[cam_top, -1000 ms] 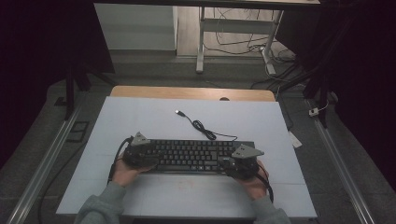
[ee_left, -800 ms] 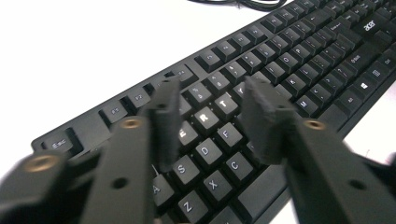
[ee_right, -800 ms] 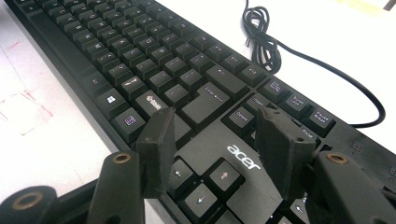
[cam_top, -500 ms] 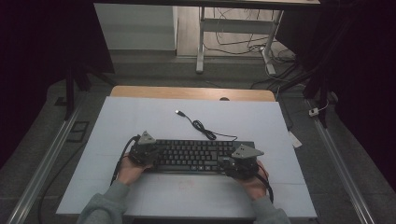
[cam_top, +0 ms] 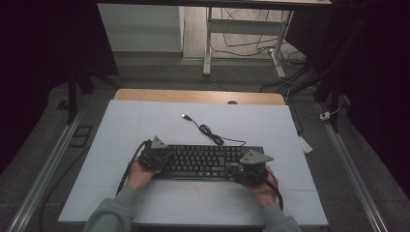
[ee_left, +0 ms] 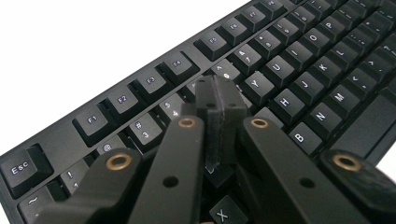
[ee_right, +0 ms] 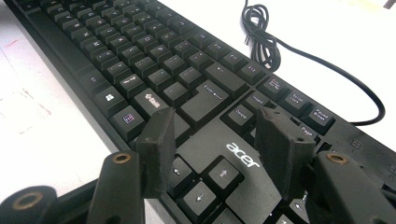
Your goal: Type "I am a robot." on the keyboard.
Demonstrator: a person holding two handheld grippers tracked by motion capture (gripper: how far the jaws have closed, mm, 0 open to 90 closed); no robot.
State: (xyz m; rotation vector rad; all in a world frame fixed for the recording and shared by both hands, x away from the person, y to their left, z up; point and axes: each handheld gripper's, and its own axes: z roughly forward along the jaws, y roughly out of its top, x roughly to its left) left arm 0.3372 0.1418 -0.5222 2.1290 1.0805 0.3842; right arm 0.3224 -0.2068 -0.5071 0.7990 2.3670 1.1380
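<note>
A black Acer keyboard [cam_top: 203, 161] lies flat on the white table top, its cable [cam_top: 212, 135] coiling back to a loose USB plug [cam_top: 185, 116]. My left gripper [cam_top: 153, 157] sits over the keyboard's left end. In the left gripper view this gripper [ee_left: 219, 100] is shut, pads pressed together with nothing between them, just above the keys [ee_left: 299, 70] near the number row. My right gripper [cam_top: 246, 169] is over the keyboard's right end. In the right gripper view it [ee_right: 215, 135] stands open above the logo and arrow keys [ee_right: 205, 182], with the cable [ee_right: 261, 32] beyond.
The white table top [cam_top: 145, 125] extends around the keyboard, with a wooden strip [cam_top: 193, 95] at its far edge. Metal rails [cam_top: 43, 179] run along both sides. Beyond the table stand desk legs [cam_top: 208, 43] and floor cables.
My left gripper has shifted a little to the right, further over the keyboard's left end. The right gripper and the keyboard have hardly moved.
</note>
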